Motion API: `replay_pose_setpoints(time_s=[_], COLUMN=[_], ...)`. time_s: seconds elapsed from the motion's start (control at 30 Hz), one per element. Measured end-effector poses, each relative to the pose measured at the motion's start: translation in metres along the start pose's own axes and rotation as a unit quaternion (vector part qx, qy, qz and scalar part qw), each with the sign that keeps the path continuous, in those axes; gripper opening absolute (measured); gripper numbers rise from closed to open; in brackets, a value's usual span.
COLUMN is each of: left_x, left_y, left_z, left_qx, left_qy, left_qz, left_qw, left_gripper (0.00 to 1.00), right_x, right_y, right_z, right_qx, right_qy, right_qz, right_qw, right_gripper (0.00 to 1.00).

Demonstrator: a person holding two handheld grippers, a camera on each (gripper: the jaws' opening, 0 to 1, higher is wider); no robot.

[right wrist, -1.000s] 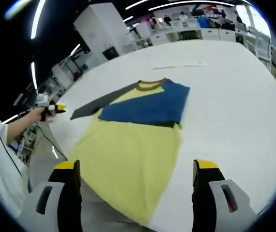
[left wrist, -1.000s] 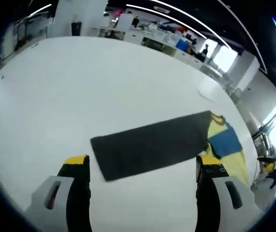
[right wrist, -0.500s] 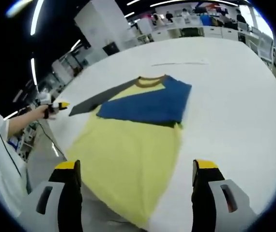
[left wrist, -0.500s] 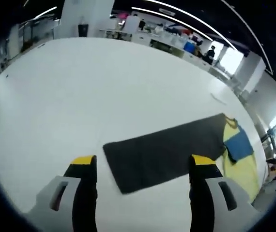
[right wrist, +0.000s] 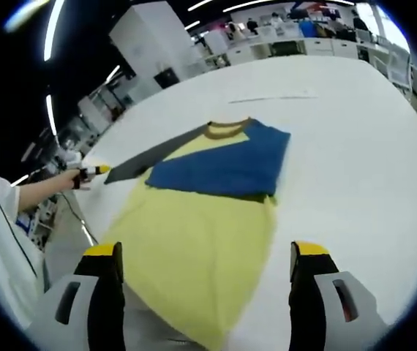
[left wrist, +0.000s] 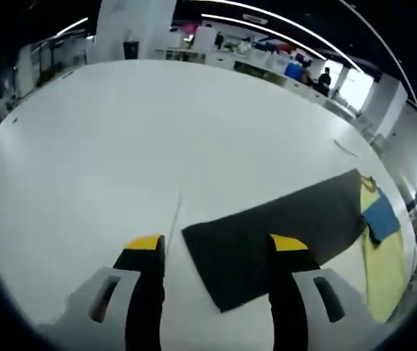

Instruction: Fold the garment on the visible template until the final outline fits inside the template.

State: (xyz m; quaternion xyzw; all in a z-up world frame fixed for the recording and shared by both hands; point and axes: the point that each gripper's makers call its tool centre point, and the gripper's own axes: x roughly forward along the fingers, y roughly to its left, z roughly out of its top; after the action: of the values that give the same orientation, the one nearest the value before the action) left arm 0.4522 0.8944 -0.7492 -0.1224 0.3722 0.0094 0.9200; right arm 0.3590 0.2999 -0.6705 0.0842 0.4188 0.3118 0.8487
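The yellow and blue cloth shirt [right wrist: 201, 219] looked soft and matt, with its dark grey sleeve [left wrist: 274, 230] just as dull. The big white table [left wrist: 121, 139] was smooth, faintly sheeny. Gripper jaws looked like plain matt plastic.

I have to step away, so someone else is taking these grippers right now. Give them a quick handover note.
Left gripper: open, jaws straddling the cuff end of the dark grey sleeve, nothing gripped.
Right gripper: open, over the yellow shirt hem, holding nothing.
Shirt lies flat on the white table; the blue sleeve is folded across the chest.
Left: fold the grey sleeve in, then fold the body.
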Motion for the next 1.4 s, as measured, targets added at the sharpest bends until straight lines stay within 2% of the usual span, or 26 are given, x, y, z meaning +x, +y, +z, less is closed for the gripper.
replay_pose_setpoints(time_s=[0.1,0.33,0.77,1.4], left_x=[0.002,0.008,0.01,0.011], left_y=[0.001,0.009,0.011,0.013], left_z=[0.0,0.0,0.0,0.004], left_qx=[0.001,0.002,0.012,-0.001], left_qy=[-0.002,-0.004,-0.003,0.002], left_qz=[-0.002,0.004,0.01,0.023], left_qw=[1.0,1.0,0.9999,0.9997], left_gripper=[0.43,0.37,0.23,0.0], right_x=[0.001,0.002,0.002,-0.001], right_y=[0.0,0.0,-0.002,-0.004], right_z=[0.0,-0.002,-0.004,-0.003], right_qx=[-0.001,0.0,0.002,0.006], right_qy=[0.003,0.01,0.014,0.009], right_qz=[0.0,-0.001,-0.001,-0.004], right_qw=[1.0,1.0,0.9999,0.9999], right_gripper=[0.94,0.94,0.94,0.94])
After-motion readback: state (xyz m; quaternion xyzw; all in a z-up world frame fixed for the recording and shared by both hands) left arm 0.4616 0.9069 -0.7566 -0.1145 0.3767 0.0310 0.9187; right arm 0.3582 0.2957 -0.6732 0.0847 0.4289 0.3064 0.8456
